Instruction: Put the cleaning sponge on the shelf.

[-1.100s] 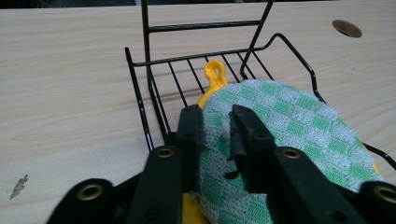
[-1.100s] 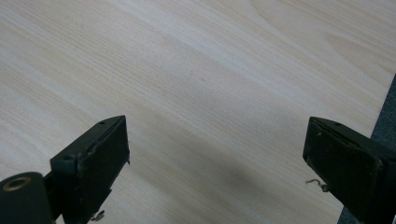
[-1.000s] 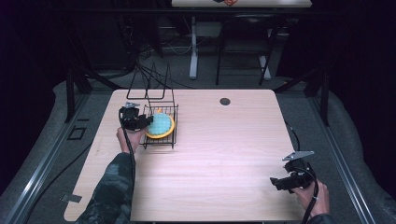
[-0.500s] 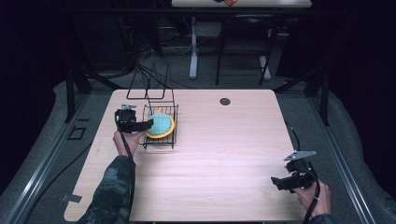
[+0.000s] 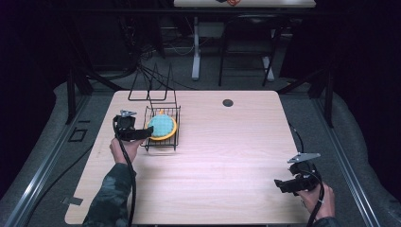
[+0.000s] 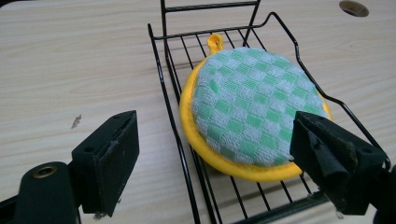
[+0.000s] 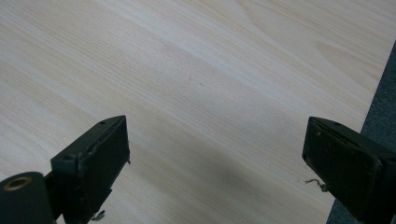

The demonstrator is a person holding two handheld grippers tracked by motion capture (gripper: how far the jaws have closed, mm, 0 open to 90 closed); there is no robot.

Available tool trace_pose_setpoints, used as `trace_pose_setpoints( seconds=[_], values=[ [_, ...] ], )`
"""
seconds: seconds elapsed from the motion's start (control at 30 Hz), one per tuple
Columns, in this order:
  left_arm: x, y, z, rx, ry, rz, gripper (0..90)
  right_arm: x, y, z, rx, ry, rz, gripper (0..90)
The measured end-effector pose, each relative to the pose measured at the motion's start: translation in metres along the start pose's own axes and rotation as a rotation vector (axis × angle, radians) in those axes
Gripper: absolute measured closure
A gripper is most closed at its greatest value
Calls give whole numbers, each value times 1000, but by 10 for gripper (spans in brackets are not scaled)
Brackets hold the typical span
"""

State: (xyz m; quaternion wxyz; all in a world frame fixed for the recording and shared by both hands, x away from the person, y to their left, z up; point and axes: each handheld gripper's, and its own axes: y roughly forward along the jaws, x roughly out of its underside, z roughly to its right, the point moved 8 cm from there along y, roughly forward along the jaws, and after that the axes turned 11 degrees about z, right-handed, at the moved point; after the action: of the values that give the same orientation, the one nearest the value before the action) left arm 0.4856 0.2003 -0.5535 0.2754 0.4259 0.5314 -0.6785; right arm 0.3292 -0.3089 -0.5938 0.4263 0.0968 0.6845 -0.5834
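Observation:
A round potholder [image 5: 162,126], green-and-white check with a yellow rim and loop, lies flat in a black wire rack [image 5: 163,144] at the table's back left. My left gripper [image 5: 146,134] sits at the rack's left side, pointing at it. Its jaws have just been opening and now stand open. In the left gripper view the potholder [image 6: 252,102] and the rack's side wire [image 6: 170,93] show between the left gripper's [image 6: 215,135] jaws, and the pads press on nothing. My right gripper [image 5: 279,185] hovers open over bare wood at the front right, where its own view shows the right gripper [image 7: 215,140] holding nothing.
A taller black wire frame [image 5: 151,87] stands behind the rack at the table's far edge. A dark round cable hole [image 5: 228,102] sits at the back centre. The light wooden table [image 5: 227,156] ends close to the right gripper, with grey floor beyond.
The left gripper has drawn back from the rack, leftward and toward the person, and its jaws have opened. The potholder stays in the rack. The right gripper has not moved.

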Motion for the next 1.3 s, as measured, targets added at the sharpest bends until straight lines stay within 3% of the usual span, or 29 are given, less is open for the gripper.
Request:
trace_pose_setpoints(
  seconds=[0.43, 0.53, 0.67, 0.77, 1.3],
  values=[
    [4, -36, 16, 7, 45, 4, 60, 0, 0, -2, -5, 0, 5, 69],
    [13, -47, 25, 19, 69, -18, 43, 0, 0, -2, -5, 0, 1, 69],
    [19, -60, 29, 17, 90, -10, 31, 0, 0, -2, -9, 0, 5, 69],
    [25, -69, 29, 14, 93, -8, 18, 1, 0, -2, -9, 0, 4, 69],
    [71, -93, 30, 34, 101, -102, 0, 5, 5, -3, -22, -10, -17, 72]
  ],
)
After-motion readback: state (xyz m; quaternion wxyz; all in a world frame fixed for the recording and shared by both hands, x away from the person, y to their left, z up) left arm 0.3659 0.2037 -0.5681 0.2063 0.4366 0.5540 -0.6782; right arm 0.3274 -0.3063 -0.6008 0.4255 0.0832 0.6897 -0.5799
